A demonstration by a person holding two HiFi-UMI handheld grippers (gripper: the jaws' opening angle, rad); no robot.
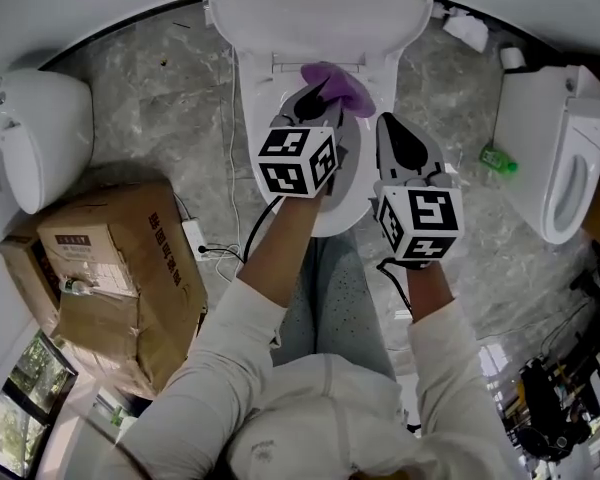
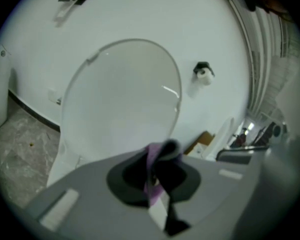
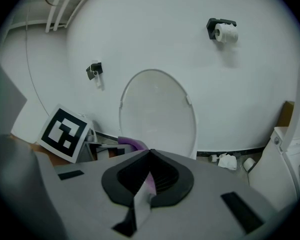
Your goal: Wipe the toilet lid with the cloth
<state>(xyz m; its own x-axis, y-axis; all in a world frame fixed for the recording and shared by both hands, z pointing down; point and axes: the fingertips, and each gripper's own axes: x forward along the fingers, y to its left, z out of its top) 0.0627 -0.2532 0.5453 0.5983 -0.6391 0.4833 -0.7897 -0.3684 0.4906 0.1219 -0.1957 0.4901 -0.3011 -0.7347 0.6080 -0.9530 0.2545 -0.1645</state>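
Left gripper [image 2: 159, 154]: clamped on purple cloth [image 1: 340, 88].
Right gripper [image 3: 150, 154]: jaws together, nothing held.
Toilet lid [image 1: 318, 13]: raised, top centre.
Cardboard box [image 1: 110, 268] print: illegible.

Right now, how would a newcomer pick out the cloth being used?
Find the middle toilet with its white lid raised. At the back edge of the seat, a purple cloth is bunched in the left claw. It alone is purple; the toilet around it is white.
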